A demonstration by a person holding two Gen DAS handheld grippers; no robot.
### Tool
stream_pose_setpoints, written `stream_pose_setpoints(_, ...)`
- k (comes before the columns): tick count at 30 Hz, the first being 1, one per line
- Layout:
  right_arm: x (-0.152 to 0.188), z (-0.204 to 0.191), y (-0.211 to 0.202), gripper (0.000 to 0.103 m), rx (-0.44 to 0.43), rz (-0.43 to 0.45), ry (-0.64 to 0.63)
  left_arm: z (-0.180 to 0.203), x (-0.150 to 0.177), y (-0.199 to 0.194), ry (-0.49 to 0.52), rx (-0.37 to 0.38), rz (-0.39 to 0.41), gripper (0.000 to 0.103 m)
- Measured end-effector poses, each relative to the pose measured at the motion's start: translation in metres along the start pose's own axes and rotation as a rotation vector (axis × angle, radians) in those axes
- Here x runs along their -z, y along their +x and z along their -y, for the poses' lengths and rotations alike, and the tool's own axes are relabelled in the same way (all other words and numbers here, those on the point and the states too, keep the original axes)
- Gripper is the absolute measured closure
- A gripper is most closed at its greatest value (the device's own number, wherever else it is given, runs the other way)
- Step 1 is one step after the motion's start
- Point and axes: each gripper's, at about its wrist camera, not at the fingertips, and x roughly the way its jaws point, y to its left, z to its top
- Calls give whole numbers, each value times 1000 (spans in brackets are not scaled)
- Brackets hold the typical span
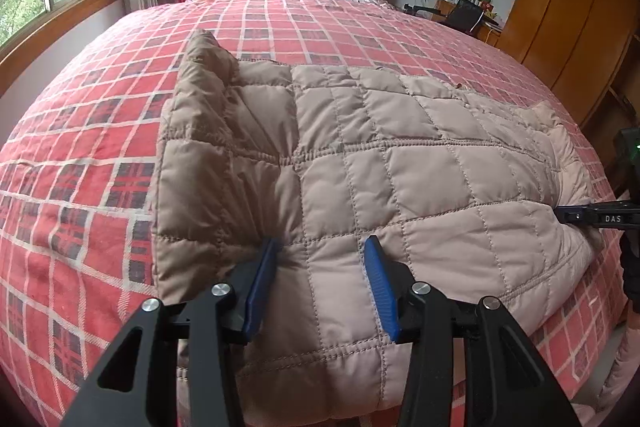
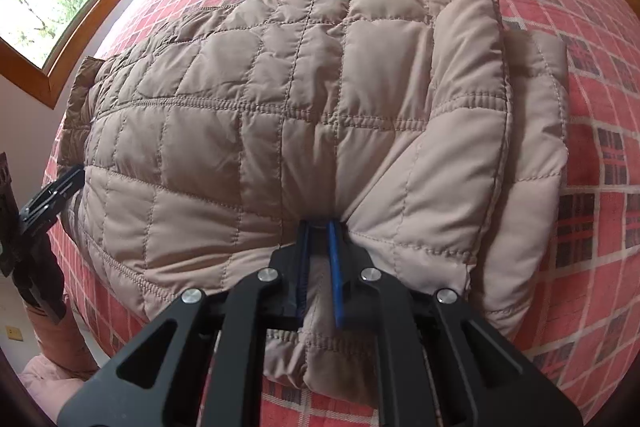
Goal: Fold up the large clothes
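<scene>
jacket (image 1: 380,163) flat on bed (image 1: 80,155), sleeves folded in | left gripper (image 1: 320,287) at 6 o'clock hem, fingers spread apart astride fabric, likely poised to pinch | right gripper (image 2: 320,267) clenched on jacket hem, likely to lift for next fold

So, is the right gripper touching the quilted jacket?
Touching. The right wrist view shows the right gripper pinching the quilted jacket edge; fabric bunches between its fingers.

Bare plaid bedspread (image 1: 80,155) lies open at frame left and top; the quilted jacket (image 1: 360,155) fills the centre.
</scene>
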Motion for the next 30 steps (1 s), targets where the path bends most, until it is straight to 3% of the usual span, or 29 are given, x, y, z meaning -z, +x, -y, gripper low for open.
stream_pose_setpoints(5,-1,4,-4,98,5,-7,8,-5,0,-6,-27,17,-1,57)
stream_pose_setpoints(10,-3,0,-4,98,29,-14,-9,-27,2,-38,-74,-12,46,54)
stream_pose_setpoints(16,-7,-7,1,98,26,-26,3,-62,8,-37,-160,-81,-5,47)
stream_pose_setpoints(23,-18,-33,-15,95,26,-28,-27,-77,8,-13,-223,61,-75,41)
stream_pose_setpoints(30,-14,-56,-14,92,54,-35,-62,-76,9,-2,-229,92,-102,32)
